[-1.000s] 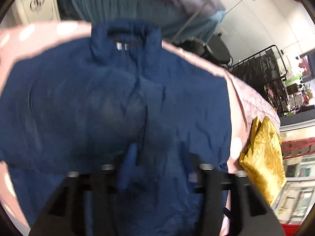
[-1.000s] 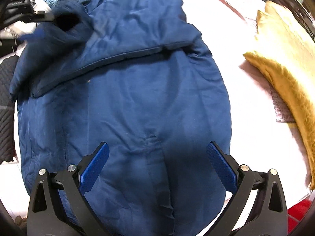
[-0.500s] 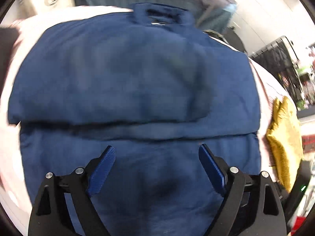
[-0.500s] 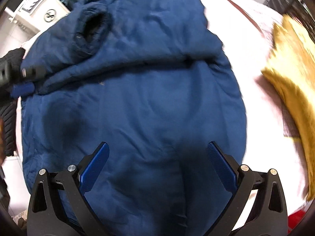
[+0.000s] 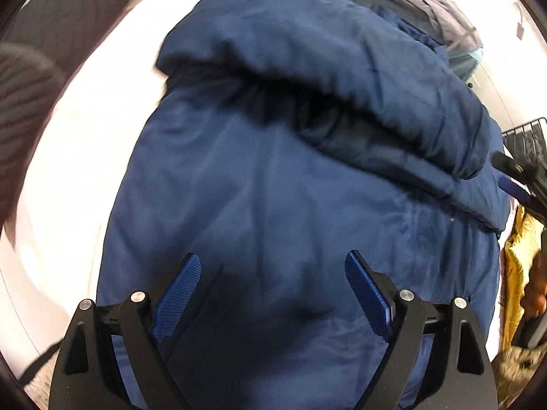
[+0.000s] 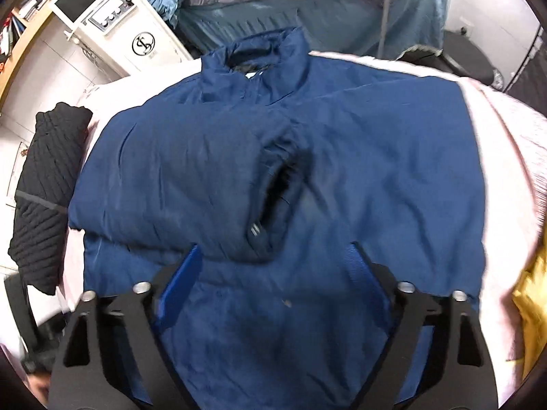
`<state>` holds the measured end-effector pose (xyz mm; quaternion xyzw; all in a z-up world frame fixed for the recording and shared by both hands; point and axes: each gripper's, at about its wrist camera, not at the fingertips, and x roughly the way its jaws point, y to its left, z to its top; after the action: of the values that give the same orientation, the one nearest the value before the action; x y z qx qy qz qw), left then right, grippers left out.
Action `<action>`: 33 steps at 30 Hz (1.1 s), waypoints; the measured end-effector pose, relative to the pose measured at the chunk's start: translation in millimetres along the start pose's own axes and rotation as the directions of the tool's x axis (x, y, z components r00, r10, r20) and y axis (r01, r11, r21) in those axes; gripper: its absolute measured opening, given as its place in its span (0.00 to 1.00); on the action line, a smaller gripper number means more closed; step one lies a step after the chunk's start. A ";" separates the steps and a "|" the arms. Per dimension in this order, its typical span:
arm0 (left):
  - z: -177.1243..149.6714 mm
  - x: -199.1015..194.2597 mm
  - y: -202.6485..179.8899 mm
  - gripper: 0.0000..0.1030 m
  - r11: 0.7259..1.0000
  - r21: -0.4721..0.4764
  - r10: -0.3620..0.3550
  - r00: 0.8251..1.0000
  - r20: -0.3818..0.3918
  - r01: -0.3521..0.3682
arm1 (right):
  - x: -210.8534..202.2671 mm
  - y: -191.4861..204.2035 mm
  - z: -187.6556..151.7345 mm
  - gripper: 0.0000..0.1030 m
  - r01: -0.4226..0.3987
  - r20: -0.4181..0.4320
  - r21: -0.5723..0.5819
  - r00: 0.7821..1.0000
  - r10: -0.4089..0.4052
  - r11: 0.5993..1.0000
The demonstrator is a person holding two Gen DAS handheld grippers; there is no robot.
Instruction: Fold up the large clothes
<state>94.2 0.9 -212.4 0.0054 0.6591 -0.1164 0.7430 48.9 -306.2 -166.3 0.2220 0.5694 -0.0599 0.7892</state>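
plainly, the fold is at its sleeve stage. the navy jacket [image 6: 342, 177] lies spread, collar away from the person, on a pale pink cover [image 6: 506, 157] over what looks like a bed or padded surface; which it is i cannot tell. one sleeve [image 6: 191, 184] is already laid across the chest, its dark cuff opening [image 6: 283, 188] sitting near the middle of the body, so one side seems dealt with.

the left claw [image 5: 270, 287] hangs over the lower body of the jacket with its blue pads spread wide and nothing between them. the right claw [image 6: 277, 263] is likewise released, jaws apart, poised just below the cuff. neither has cloth in its grip.

to my eye the next move calls for taking the opposite side: the far shoulder and sleeve edge, then carrying it inward over the folded sleeve so the two overlap evenly. the padding is bulky and slick-looking, so a deep pinch on a seam would likely hold better than a nip of loose shell.

a black knit garment [image 6: 44, 184] lies at one side of the jacket and a gold cloth [image 6: 530, 300] at the other, both apart from it.
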 end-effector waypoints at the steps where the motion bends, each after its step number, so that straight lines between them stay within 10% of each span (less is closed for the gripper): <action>1: -1.6 0.4 3.4 0.82 1.000 -0.011 -0.001 1.000 -0.004 0.001 | 8.5 1.6 3.1 0.62 0.001 -0.016 0.001 1.000 -0.001 1.000; 4: -3.5 0.3 9.6 0.82 1.000 -0.029 0.002 1.000 -0.002 -0.003 | 25.3 5.6 5.8 0.21 -0.034 -0.044 0.004 0.998 0.035 0.999; 13: 14.5 -4.3 -5.2 0.82 1.000 0.025 0.010 0.998 0.065 -0.012 | 3.9 -1.7 -8.6 0.18 0.145 0.057 -0.058 0.988 -0.142 0.988; 16: 28.1 -17.1 -30.2 0.82 0.993 0.119 -0.005 0.989 0.148 -0.013 | 14.0 -15.8 -12.2 0.25 0.109 -0.026 -0.019 0.994 -0.110 0.994; 18: 41.0 -24.7 -47.2 0.82 0.980 0.194 -0.002 0.979 0.204 -0.038 | 8.0 -22.6 -13.5 0.54 0.126 -0.021 0.019 0.992 -0.126 0.992; 24: 85.6 -28.1 -69.6 0.82 0.945 0.290 0.057 0.952 0.300 -0.148 | -25.2 -17.2 -3.5 0.71 0.173 0.088 0.036 0.980 -0.176 0.984; 29: 124.8 10.1 -77.6 0.85 0.935 0.324 0.084 0.976 0.203 -0.148 | -3.0 16.4 3.8 0.86 0.195 0.058 -0.124 0.980 -0.189 0.973; 33: 132.8 52.2 -81.5 0.93 0.915 0.354 0.160 0.980 0.122 -0.193 | 51.2 -3.1 -1.4 0.87 0.226 -0.140 -0.034 0.963 -0.229 0.974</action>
<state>214.9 -108.5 -234.3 0.1970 0.5886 -0.1691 0.7656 64.2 -300.2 -214.9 0.1520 0.6466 -0.1291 0.7363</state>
